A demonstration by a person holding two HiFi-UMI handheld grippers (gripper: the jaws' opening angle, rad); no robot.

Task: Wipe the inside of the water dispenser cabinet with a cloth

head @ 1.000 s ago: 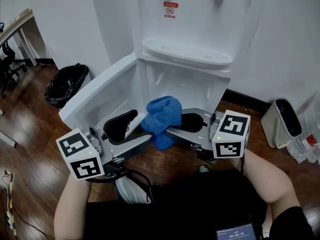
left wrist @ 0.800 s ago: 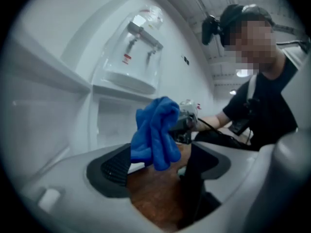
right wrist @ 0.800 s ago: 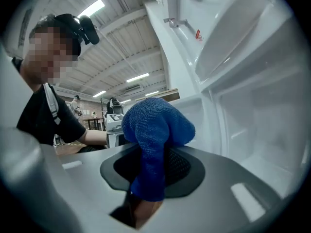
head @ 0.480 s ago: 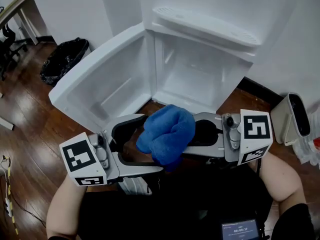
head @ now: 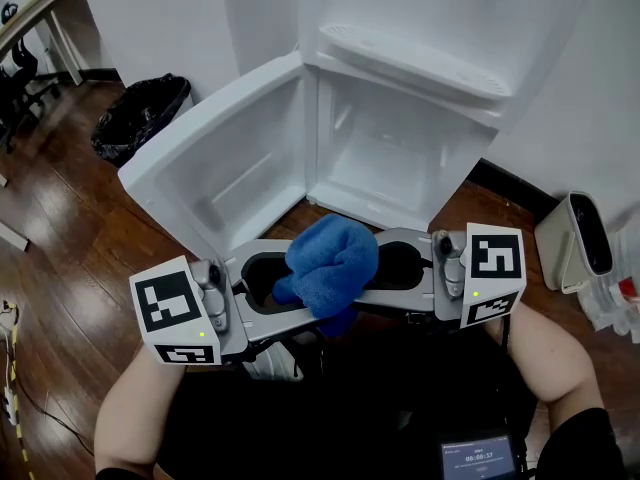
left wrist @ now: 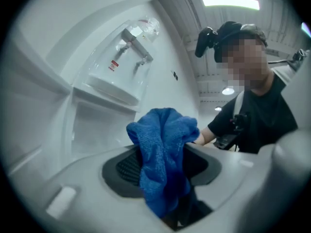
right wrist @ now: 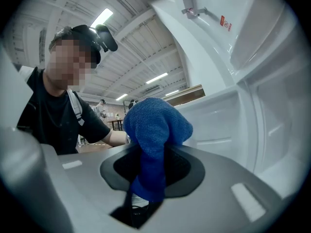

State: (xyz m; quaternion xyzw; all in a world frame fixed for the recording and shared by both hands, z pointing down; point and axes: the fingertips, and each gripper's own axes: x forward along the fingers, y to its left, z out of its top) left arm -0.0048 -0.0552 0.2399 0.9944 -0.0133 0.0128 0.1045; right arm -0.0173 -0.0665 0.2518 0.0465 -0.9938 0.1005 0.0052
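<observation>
The upright-bunched cloth (head: 330, 266) was clamped by the right gripper (head: 372, 273) and caught between the left gripper's (head: 292, 290) closing jaws, the open cabinet (head: 400, 158) lying at twelve o'clock.

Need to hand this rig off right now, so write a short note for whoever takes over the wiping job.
Right tongs: shut on the blue cloth.
Left tongs: closing, with the same cloth between them.
The cloth is bunched up between both tongs, outside the cabinet and clear of it. The door stands open at the left.
Done: door open, cloth picked up.
Left: carry the cloth in and wipe the cabinet's inside.
</observation>
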